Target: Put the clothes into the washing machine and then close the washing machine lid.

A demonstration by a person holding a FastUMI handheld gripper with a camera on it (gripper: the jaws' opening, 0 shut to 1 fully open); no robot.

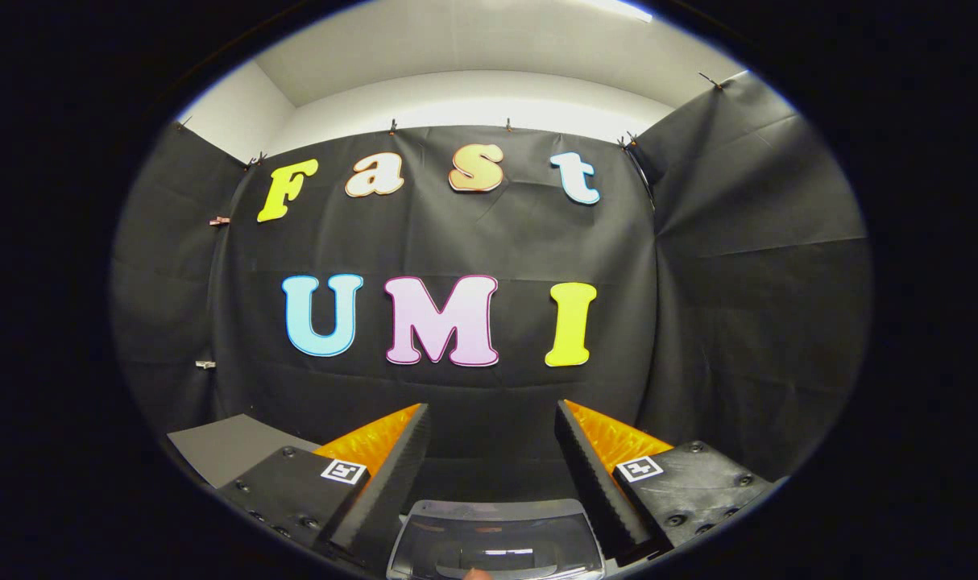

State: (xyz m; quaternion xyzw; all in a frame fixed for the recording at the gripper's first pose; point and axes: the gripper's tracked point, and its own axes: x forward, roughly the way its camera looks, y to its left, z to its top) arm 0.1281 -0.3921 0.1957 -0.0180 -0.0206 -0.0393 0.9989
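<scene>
Nearest, low between the fingers: the washing machine lid, clear and glossy, lying flat. Above it, hand-held gripper spread wide, pinching nothing, aimed at the black cloth wall. Grey tabletop off left.

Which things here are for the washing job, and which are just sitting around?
For the job:
- the gripper, open, nothing between its fingers
- the clear, glossy lid low between the fingers, probably the washing machine's

Just there:
- the grey board beside the fingers
- the black cloth wall
- the clips holding the cloth up
</scene>
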